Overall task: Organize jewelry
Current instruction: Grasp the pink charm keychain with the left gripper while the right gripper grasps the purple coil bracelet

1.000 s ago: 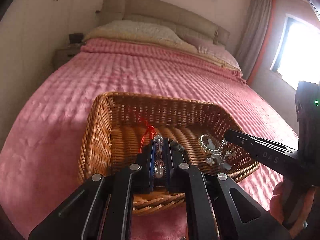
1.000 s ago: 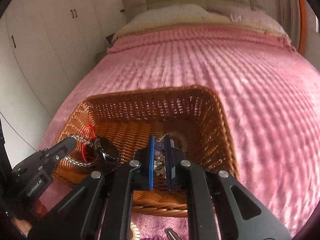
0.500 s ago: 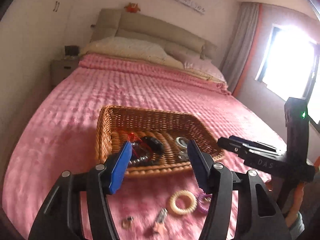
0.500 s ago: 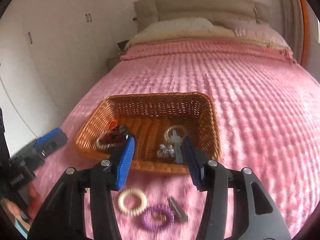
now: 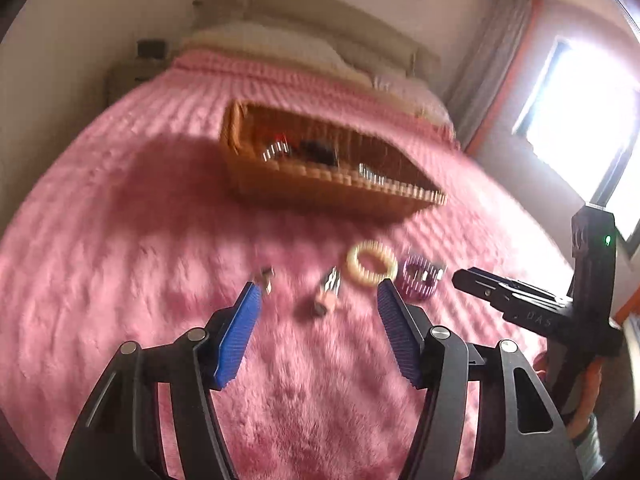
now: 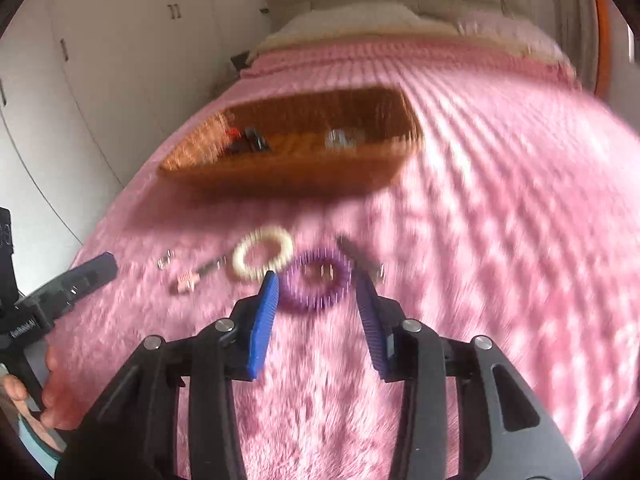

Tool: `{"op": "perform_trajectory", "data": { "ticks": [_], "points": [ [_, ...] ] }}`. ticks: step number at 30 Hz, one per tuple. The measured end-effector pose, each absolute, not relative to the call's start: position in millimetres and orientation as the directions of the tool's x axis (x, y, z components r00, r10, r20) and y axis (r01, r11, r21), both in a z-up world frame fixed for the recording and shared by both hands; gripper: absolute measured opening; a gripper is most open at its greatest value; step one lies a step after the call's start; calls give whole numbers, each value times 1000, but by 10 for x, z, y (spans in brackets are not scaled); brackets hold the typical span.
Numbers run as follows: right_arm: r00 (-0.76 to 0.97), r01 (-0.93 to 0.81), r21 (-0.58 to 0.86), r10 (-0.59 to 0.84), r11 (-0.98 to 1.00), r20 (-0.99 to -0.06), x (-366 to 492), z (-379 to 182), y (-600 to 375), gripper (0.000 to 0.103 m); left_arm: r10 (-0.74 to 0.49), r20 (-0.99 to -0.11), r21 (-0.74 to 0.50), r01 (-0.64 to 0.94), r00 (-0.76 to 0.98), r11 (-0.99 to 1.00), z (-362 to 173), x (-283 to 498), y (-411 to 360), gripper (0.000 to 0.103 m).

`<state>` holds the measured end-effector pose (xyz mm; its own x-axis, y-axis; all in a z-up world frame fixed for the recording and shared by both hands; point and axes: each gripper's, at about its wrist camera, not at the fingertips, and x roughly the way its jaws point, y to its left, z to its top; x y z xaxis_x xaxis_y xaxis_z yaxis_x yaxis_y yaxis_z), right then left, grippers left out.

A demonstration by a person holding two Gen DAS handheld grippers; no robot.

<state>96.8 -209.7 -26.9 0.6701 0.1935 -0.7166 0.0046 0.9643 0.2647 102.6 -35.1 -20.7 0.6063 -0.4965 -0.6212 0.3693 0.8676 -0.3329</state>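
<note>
A wicker basket on the pink bedspread holds a dark watch with red string and silver jewelry. In front of it lie a cream bracelet, a purple bracelet, a pink hair clip, a small silver piece and a dark clip. My left gripper is open above the pink clip. My right gripper is open around the purple bracelet. The frames are blurred.
The bed's pillows and headboard lie beyond the basket. White wardrobes stand to the left, a nightstand at the bed's head, a bright window to the right.
Both grippers opened, left their jewelry in the basket, then pulled back and tilted down over the loose pieces in front of it.
</note>
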Motion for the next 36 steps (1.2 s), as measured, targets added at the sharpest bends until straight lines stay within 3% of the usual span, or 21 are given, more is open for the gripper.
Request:
{"op": "perform_trajectory", "data": {
  "ticks": [2,6,13,16,17,25,27,31,33,35,36],
  "points": [
    [638,27,287,204,957,-742,994,-447,-2111,27,-467,-659,-300,364,589,882,-297,1072,-459,54],
    [623,63,273,176,960,-762,1060,-507,-2130,26,-435,-703,-257,369,563,893,-395,1185,-633,35],
    [613,95,236,130,967,-779,1253,-535,-2096,26,-443,-742,-256,398,503,881,-498,1350,-796,32],
    [615,104,218,110,970,-781,1249,-548,-2084,23,-425,-759,-202,442,494,874,-524,1285,-924,15],
    [619,96,213,109,972,-778,1238,-545,-2066,17,-421,-758,-188,451,498,872,-519,1256,-948,14],
    [630,86,198,100,976,-770,1226,-553,-2024,15,-403,-770,-169,450,496,877,-518,1227,-1001,17],
    [630,86,208,108,974,-769,1230,-561,-2034,15,-402,-770,-174,443,495,879,-514,1249,-995,29],
    [637,88,195,96,977,-765,1196,-556,-2032,13,-403,-778,-178,445,483,878,-526,1295,-1048,39],
    [642,88,202,100,975,-760,1181,-555,-2052,12,-395,-777,-162,451,490,878,-523,1306,-1103,37],
    [642,92,208,102,974,-760,1166,-556,-2061,12,-387,-781,-150,453,491,879,-533,1310,-1146,21],
    [643,92,212,105,973,-759,1163,-557,-2070,12,-379,-781,-140,452,496,881,-538,1299,-1159,21]
  ]
}}
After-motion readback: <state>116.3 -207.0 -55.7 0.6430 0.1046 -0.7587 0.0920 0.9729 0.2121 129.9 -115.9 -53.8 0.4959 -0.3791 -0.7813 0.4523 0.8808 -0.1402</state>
